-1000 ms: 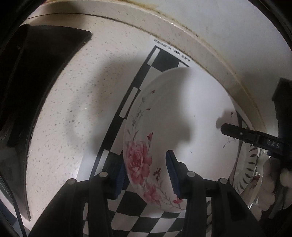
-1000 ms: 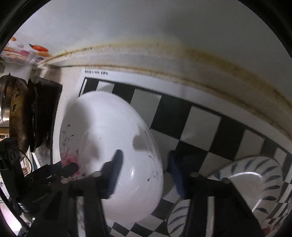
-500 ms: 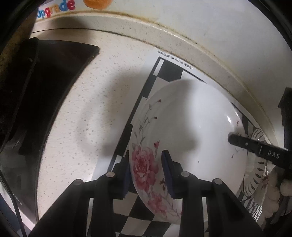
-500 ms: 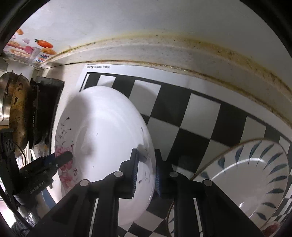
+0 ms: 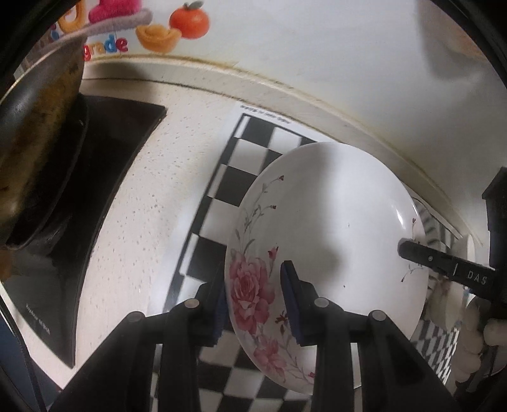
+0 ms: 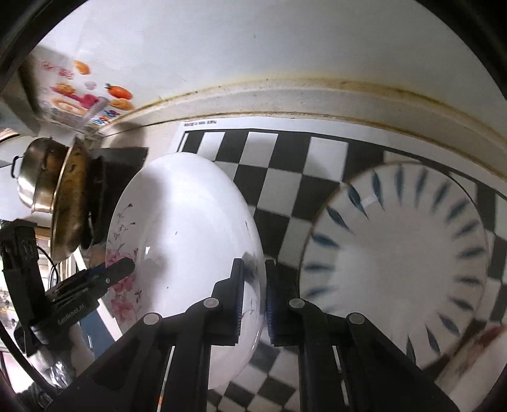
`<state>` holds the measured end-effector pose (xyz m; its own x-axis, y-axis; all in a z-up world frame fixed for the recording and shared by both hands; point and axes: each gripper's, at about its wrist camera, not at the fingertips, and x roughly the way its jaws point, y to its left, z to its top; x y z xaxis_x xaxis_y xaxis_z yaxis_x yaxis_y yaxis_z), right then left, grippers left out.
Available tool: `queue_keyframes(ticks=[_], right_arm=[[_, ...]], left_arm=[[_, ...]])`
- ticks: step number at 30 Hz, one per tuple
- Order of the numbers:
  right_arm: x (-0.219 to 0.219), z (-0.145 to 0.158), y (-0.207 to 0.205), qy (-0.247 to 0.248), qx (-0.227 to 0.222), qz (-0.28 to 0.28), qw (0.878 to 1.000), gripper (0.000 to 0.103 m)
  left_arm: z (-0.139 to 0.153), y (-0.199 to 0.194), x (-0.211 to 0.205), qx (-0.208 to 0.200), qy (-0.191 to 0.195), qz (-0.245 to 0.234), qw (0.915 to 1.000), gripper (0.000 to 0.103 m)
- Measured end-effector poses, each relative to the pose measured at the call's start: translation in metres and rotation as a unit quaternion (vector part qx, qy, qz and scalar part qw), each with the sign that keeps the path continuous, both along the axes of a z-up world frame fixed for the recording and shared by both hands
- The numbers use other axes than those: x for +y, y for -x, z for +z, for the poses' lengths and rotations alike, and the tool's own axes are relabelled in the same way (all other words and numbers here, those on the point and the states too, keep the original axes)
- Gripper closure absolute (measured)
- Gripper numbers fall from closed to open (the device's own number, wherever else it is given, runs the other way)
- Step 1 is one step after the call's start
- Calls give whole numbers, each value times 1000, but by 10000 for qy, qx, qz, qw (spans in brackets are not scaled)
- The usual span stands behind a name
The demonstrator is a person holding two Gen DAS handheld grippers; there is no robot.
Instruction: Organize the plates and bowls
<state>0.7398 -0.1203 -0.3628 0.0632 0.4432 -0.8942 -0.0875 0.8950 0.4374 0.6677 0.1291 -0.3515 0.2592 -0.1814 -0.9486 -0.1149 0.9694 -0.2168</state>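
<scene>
The white rose-patterned plate [image 5: 329, 222] [image 6: 187, 228] is held between both grippers, tilted on edge above the black-and-white checkered mat [image 5: 240, 177] [image 6: 285, 177] on the speckled bench [image 5: 152, 202].

The left gripper [image 5: 253, 294] reaches forward and slightly up from the plate's near, rose-printed rim. Its jaws are narrowed onto that rim: one blue pad [image 5: 290, 298] lies on the plate's inner face beside the large pink rose, the other sits behind the rim. In the right wrist view this gripper [image 6: 123, 269] shows as a dark tip at the plate's flowered edge.

The right gripper [image 6: 255, 291] comes in from the plate's opposite rim, its jaws nearly closed with the thin rim pinched between the blue pads. From the left wrist view it [image 5: 408, 250] appears as a black finger laid on the plate's far edge.

Just right of the held plate, a plate with blue leaf strokes [image 6: 402, 247] lies on the mat. Left of the held plate are a black stove surface [image 5: 104, 164] and a worn metal pan [image 6: 66, 202]. Behind it runs a stained white wall edge [image 6: 317, 92] with fruit stickers [image 5: 187, 22].
</scene>
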Motion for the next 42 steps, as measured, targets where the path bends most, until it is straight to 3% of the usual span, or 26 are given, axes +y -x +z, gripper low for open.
queue_keyframes(ticks=[11,18,24,29,36,42], right_arm=[[-60,60,102,-199,-272,-414,9986,90],[-107,77,164,-274,-304,-781,9961,90],[-144,73,213,-180,-230,-1005,9945,90],[-167,50,250,-165,2,-1239,9922,90],[-178,15,276,-86,322,-1303,9909,90],[-187,-4,289,-3,481,-1297,9904,90]], left_arm=[[60,42,-44,-368,87,-520,9979,74],[72,72,-89,-420,61,-987,9942,74],[53,93,-122,-198,35,-1291,9914,74],[29,115,-145,119,-63,-1497,9886,74],[-13,136,-167,678,-306,-1787,9811,74],[-30,142,-178,984,-455,-1918,9754,74]])
